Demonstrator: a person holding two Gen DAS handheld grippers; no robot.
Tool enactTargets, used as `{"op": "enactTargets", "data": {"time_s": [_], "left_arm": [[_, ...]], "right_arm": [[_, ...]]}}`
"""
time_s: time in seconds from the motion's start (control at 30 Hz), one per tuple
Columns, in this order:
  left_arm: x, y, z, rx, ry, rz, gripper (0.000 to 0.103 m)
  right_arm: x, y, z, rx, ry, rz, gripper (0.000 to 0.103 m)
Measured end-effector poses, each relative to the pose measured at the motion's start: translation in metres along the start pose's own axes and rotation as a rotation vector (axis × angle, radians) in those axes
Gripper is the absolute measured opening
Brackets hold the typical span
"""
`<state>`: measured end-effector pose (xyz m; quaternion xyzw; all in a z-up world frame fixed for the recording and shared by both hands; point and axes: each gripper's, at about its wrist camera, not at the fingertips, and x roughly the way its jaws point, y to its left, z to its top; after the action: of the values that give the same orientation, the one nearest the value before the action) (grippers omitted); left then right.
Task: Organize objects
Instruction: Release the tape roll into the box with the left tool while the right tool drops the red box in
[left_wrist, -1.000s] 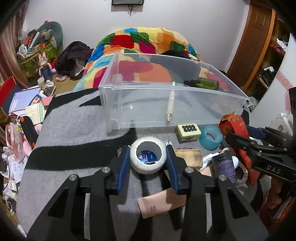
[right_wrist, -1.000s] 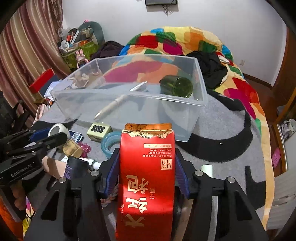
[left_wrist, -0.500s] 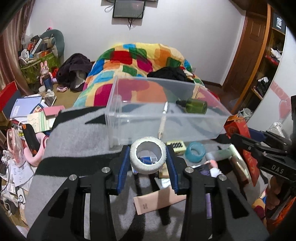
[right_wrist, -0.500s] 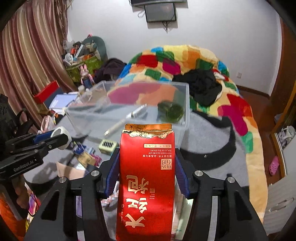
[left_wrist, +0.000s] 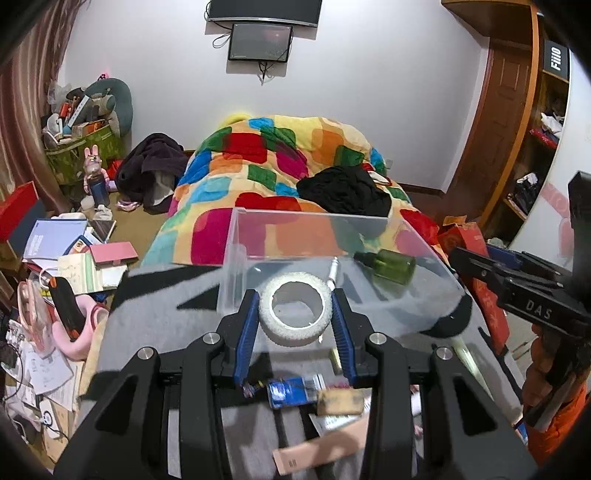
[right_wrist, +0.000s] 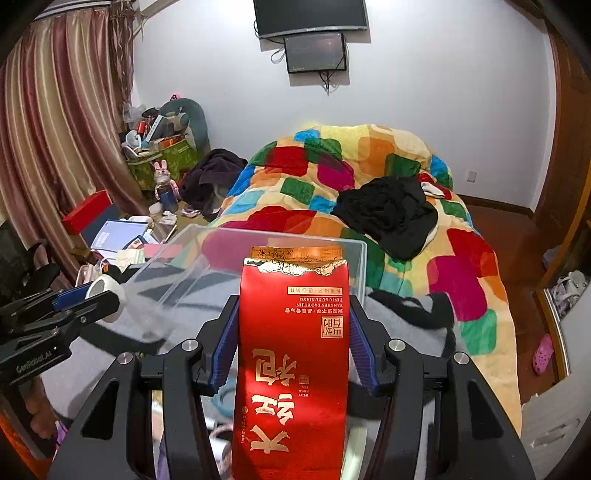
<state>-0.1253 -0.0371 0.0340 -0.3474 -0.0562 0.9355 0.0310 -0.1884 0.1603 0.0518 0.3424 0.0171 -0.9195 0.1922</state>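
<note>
My left gripper (left_wrist: 294, 325) is shut on a white tape roll (left_wrist: 294, 313) and holds it up in front of the clear plastic bin (left_wrist: 236, 236). The bin holds a green bottle (left_wrist: 391, 266) and a white pen (left_wrist: 332, 273). My right gripper (right_wrist: 291, 339) is shut on a red tea pouch (right_wrist: 293, 362), held upright near the bin (right_wrist: 364, 258). The left gripper and its tape roll (right_wrist: 105, 293) show at the left of the right wrist view. The right gripper (left_wrist: 509, 277) shows at the right of the left wrist view.
Small items lie on the grey and black blanket (left_wrist: 155, 314) below me: a blue tube (left_wrist: 295, 393), a tan box (left_wrist: 340, 400), a beige tube (left_wrist: 317, 448). A colourful quilt (left_wrist: 280, 162) with black clothes (left_wrist: 343, 192) lies behind the bin. Books and clutter (left_wrist: 74, 251) fill the left floor.
Both grippers have risen with their objects. The bin and the items on the blanket now sit lower in both views, and the wall screens have come into sight.
</note>
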Motion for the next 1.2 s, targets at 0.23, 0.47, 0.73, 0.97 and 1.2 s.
{"op": "enactTargets", "data": {"time_s": [0.23,0.47,0.73,0.97,1.2], "left_arm": [[0.030,0.005,0.012,-0.002,0.054,0.020,0.038],[0.052,0.011,0.018,-0.026,0.078,0.048,0.038],[0.077,0.014,0.014,-0.023,0.150,0.055,0.038],[0.076,0.011,0.014,-0.025,0.163,0.034,0.043],[0.067,0.003,0.013,-0.005,0.153,0.010,0.055]], "right_arm": [[0.037,0.000,0.017,-0.014,0.068,0.026,0.051],[0.073,0.008,0.018,-0.048,0.158,0.036,0.051],[0.097,0.021,0.010,-0.116,0.234,0.051,0.050],[0.099,0.020,0.012,-0.105,0.268,0.097,0.051],[0.089,0.028,0.009,-0.137,0.263,0.101,0.053]]}}
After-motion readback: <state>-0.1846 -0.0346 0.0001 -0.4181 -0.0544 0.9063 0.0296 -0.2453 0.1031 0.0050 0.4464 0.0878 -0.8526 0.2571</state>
